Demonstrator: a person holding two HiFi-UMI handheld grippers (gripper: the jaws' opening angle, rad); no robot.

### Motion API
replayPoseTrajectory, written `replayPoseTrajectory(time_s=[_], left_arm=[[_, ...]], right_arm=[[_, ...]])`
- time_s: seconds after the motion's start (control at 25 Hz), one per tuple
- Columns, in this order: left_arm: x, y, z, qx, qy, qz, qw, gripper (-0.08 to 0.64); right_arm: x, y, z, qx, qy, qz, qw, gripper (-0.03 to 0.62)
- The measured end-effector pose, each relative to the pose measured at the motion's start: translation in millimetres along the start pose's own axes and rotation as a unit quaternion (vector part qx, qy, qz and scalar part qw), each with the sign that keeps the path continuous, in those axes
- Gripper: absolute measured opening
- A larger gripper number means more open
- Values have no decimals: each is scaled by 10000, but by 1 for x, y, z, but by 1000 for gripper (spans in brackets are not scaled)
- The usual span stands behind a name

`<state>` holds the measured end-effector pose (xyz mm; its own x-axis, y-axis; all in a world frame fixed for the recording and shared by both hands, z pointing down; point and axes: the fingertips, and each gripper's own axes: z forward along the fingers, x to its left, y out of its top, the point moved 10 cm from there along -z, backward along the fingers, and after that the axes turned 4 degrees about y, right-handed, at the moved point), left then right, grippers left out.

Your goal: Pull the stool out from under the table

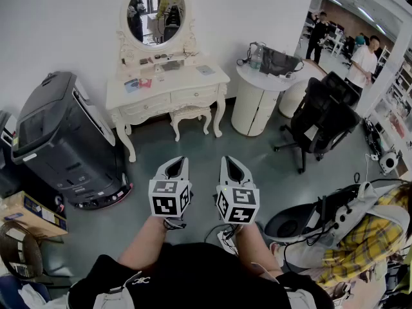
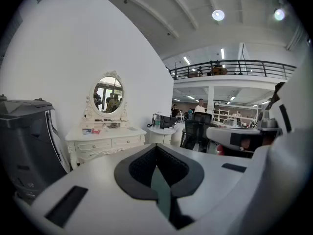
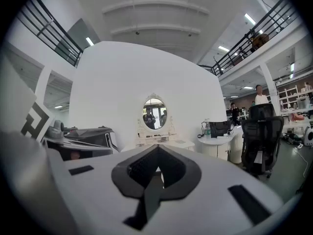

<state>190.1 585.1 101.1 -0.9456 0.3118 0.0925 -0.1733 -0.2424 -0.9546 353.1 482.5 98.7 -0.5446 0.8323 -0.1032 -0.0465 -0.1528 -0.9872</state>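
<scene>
A white carved dressing table [image 1: 168, 85] with an oval mirror [image 1: 154, 13] stands against the far wall. The matching white stool [image 1: 191, 116] is tucked under its front, with only its seat edge and legs showing. My left gripper [image 1: 176, 162] and right gripper [image 1: 231, 161] are held side by side over the grey floor, well short of the stool, both shut and empty. The left gripper view shows the left gripper [image 2: 157, 146] with the table [image 2: 105, 141] beyond it. In the right gripper view the right gripper [image 3: 157, 148] points at the mirror [image 3: 154, 113]. The stool is hidden in both gripper views.
A large black machine [image 1: 58, 140] stands left of the table, with a cardboard box [image 1: 29, 214] nearer me. To the right stand a round white cabinet [image 1: 257, 105] with a bag on it and a black office chair [image 1: 322, 118]. A person in yellow plaid [image 1: 364, 237] crouches at the lower right.
</scene>
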Motion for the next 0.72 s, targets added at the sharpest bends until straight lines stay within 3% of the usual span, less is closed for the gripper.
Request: replayPoseTrajectory(time_s=[0.72], left_arm=[[-26, -1, -9, 43, 8, 238, 9997, 0]], right_arm=[[-7, -10, -13, 58, 189, 267, 9994, 3]])
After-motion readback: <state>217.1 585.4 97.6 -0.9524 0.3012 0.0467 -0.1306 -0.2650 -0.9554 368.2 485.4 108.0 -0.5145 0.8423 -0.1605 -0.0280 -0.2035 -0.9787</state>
